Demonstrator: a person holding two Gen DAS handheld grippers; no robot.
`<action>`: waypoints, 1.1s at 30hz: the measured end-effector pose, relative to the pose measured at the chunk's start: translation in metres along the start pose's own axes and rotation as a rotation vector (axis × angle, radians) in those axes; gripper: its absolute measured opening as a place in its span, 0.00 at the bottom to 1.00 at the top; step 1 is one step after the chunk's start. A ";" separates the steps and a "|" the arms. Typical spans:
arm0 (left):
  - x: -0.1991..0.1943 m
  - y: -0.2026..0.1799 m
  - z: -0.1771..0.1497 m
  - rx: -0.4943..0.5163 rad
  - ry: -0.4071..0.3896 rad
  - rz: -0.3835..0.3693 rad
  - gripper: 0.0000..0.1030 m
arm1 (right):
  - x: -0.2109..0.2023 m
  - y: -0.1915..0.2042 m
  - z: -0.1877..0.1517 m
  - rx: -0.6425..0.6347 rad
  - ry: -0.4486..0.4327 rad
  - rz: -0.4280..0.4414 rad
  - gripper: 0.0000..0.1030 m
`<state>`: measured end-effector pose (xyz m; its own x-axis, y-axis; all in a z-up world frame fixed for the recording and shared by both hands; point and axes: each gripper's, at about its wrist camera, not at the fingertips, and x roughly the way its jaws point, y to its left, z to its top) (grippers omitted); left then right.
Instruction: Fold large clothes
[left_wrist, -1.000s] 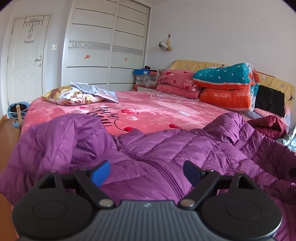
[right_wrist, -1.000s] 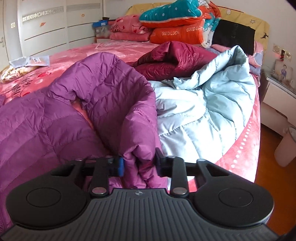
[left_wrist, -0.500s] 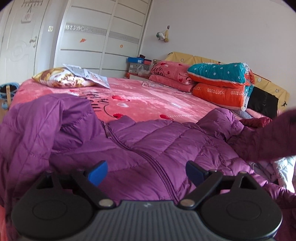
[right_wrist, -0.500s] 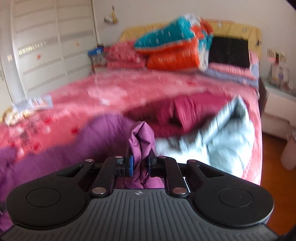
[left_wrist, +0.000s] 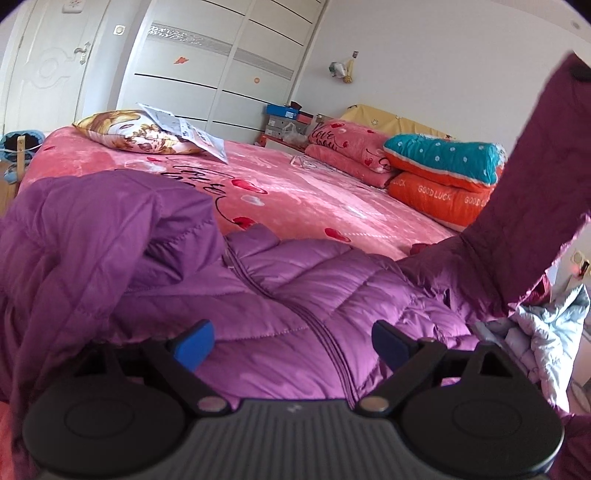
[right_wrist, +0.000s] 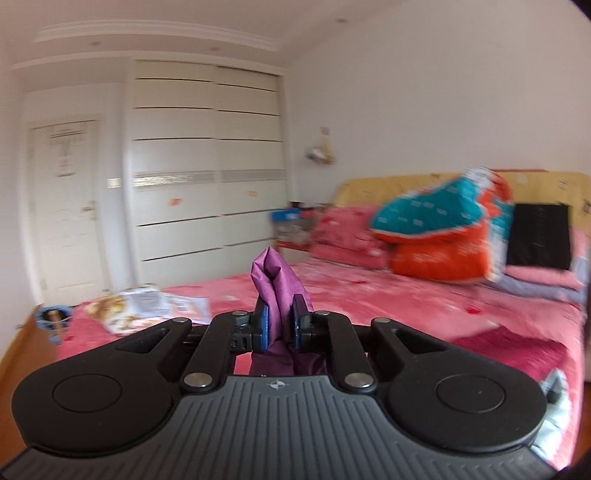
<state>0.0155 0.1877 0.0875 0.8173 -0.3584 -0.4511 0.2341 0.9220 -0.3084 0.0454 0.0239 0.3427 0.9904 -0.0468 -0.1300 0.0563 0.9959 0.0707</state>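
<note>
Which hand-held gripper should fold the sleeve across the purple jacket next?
Right. The right hand-held gripper is shut on the quilted purple puffer jacket's sleeve, already raised. The left hand-held gripper is open above the jacket body, holding nothing.

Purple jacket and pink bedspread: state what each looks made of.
Purple jacket: thin, slightly shiny synthetic shell, probably nylon or polyester, quilted into puffy stitched channels, so likely down or fibre filled. Pink bedspread: soft, matte, fuzzy plush, probably fleece, printed with hearts and lettering.
</note>
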 end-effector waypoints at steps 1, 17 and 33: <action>0.000 0.002 0.001 -0.008 -0.001 0.001 0.90 | 0.004 0.008 0.000 0.011 -0.003 0.028 0.13; 0.009 0.043 0.012 -0.160 0.037 0.059 0.89 | 0.039 0.104 -0.051 0.334 0.147 0.676 0.12; 0.031 0.052 -0.008 0.033 -0.002 0.202 0.90 | 0.022 -0.081 -0.188 0.178 0.384 -0.059 0.68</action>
<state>0.0493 0.2233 0.0507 0.8506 -0.1654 -0.4991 0.0824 0.9795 -0.1841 0.0394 -0.0437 0.1479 0.8677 -0.0377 -0.4957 0.1661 0.9618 0.2177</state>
